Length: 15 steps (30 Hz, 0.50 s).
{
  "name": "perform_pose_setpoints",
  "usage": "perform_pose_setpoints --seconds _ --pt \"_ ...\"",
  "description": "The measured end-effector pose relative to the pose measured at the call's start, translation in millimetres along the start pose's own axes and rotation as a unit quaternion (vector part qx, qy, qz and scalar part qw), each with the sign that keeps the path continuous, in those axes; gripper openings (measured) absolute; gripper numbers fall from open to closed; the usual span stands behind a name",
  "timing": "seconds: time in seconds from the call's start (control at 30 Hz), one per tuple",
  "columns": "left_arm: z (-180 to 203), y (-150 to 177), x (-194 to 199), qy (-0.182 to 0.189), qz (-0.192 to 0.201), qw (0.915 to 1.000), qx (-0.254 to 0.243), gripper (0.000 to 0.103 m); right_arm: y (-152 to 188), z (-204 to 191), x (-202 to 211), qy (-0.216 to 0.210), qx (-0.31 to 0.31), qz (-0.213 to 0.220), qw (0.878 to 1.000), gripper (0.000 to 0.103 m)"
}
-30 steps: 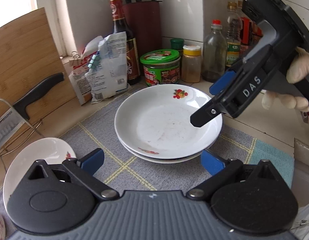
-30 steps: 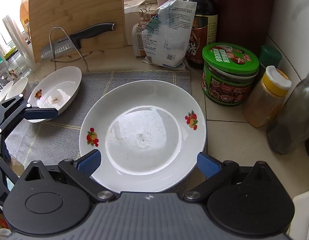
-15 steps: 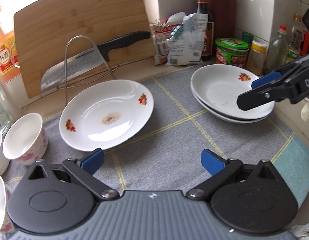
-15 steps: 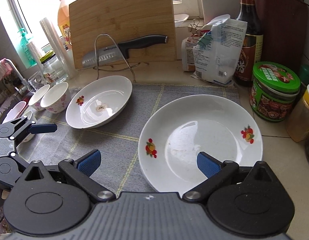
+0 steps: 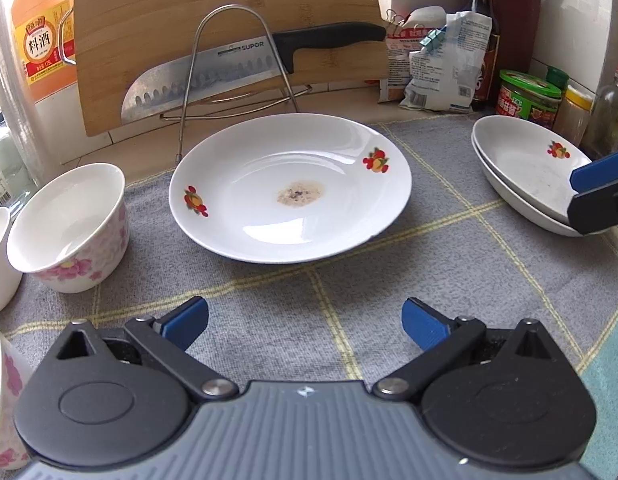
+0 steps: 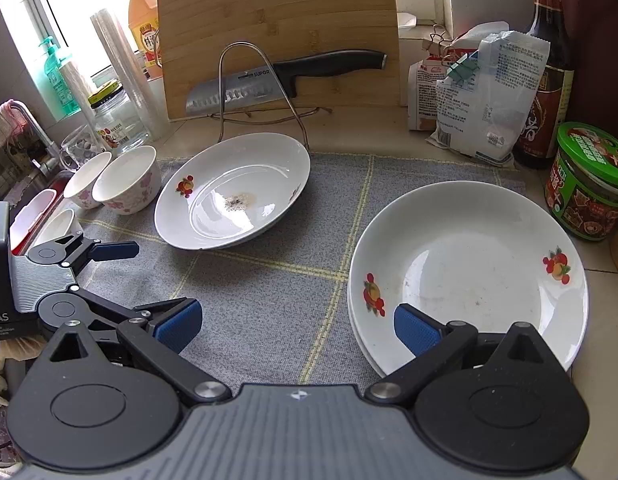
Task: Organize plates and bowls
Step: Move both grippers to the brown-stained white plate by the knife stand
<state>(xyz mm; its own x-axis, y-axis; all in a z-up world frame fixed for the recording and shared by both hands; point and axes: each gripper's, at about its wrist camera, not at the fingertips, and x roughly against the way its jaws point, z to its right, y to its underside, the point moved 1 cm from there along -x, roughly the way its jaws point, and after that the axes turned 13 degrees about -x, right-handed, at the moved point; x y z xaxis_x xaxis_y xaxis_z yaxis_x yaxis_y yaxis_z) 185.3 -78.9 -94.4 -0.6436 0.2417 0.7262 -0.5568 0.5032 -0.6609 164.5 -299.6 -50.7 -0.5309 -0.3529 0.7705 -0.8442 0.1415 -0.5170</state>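
Left wrist view: half a second ago the single white round plate with fruit decals sat left of centre; now it fills the middle, dead ahead of the left gripper, and looks nearer. The stack of two white fruit-decal plates has slid out to the right edge. The left gripper hovers low over the grey checked cloth mat, its blue-padded fingers spread wide with nothing between them. One pink-flowered white bowl stands whole just left of the single plate; parts of two more show at the left edge. One blue fingertip of the right gripper juts in over the stack's near rim.

Right wrist view: the stack has shifted further right and closer than before, and the left gripper reaches further in from the left. The right gripper has its fingers wide apart and empty, the right pad over the stack's near rim; whether it touches cannot be told. Plates counted here: one single plate plus two stacked. Three flowered bowls cluster at the mat's left end. One steel cleaver with a black handle rests in a wire rack against the bamboo cutting board.
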Motion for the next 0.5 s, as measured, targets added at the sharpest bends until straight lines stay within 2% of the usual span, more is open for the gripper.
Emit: perform_pose_setpoints --seconds 0.23,0.5 --pt "-17 1 -18 0.027 0.006 0.9996 0.01 0.102 -7 -14 -9 0.023 -0.001 0.0 1.0 0.103" --pt "-19 -6 -30 0.026 0.022 0.9994 -0.01 0.103 -19 -27 -20 0.021 0.012 -0.007 1.0 0.103"
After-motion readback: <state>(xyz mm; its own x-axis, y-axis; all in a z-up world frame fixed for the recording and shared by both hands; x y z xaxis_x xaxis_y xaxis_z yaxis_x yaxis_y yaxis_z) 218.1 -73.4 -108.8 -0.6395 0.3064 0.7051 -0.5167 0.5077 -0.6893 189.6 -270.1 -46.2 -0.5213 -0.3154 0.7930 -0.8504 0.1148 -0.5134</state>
